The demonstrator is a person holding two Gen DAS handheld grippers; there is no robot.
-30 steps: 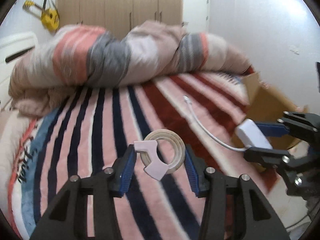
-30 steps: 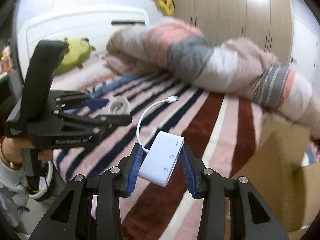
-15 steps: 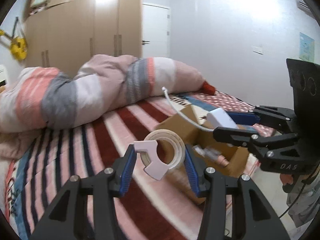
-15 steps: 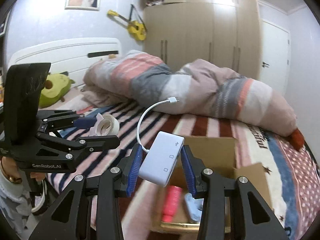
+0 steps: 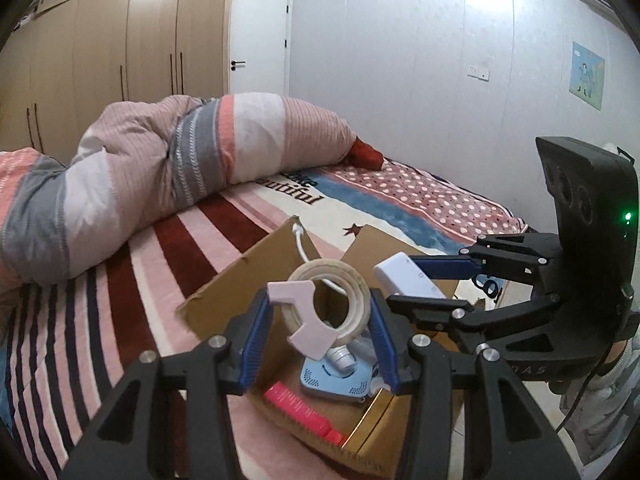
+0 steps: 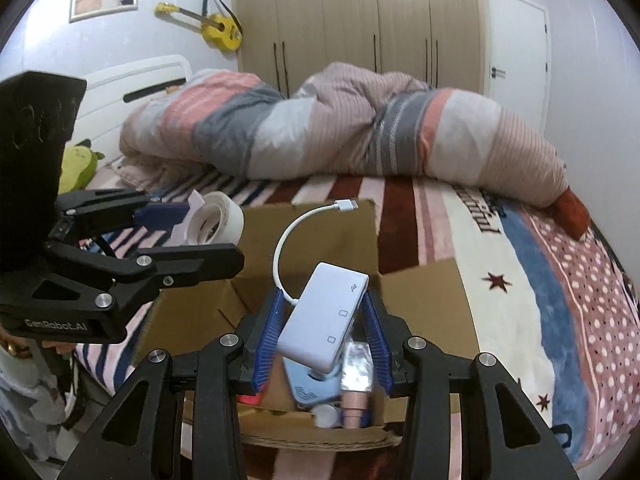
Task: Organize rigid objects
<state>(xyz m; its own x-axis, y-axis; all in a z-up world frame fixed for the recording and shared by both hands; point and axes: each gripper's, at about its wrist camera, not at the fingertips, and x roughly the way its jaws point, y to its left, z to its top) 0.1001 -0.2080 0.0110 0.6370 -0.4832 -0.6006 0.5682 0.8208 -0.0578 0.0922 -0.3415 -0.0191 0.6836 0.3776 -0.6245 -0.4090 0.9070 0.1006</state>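
My left gripper (image 5: 318,332) is shut on a tape roll (image 5: 348,284) with a pink plastic holder, held above an open cardboard box (image 5: 236,284) on the bed. My right gripper (image 6: 324,332) is shut on a white USB hub (image 6: 326,316) with a short white cable, also above the box (image 6: 424,300). The hub (image 5: 408,280) and right gripper (image 5: 444,284) show at the right of the left wrist view. The tape roll (image 6: 218,216) and left gripper (image 6: 176,232) show at the left of the right wrist view. The box holds a blue device (image 5: 334,380), a pink tube (image 5: 300,404) and other small items.
The box stands on a striped bedspread (image 5: 120,300) near the bed's edge. A rolled striped duvet (image 6: 340,132) lies across the bed behind it. Wardrobes (image 6: 360,20), a door (image 5: 260,40) and a yellow ukulele (image 6: 216,24) are at the back walls.
Both grippers have swung from over the open bedspread to above the cardboard box, each still holding its object. The box's contents have come into view below them.
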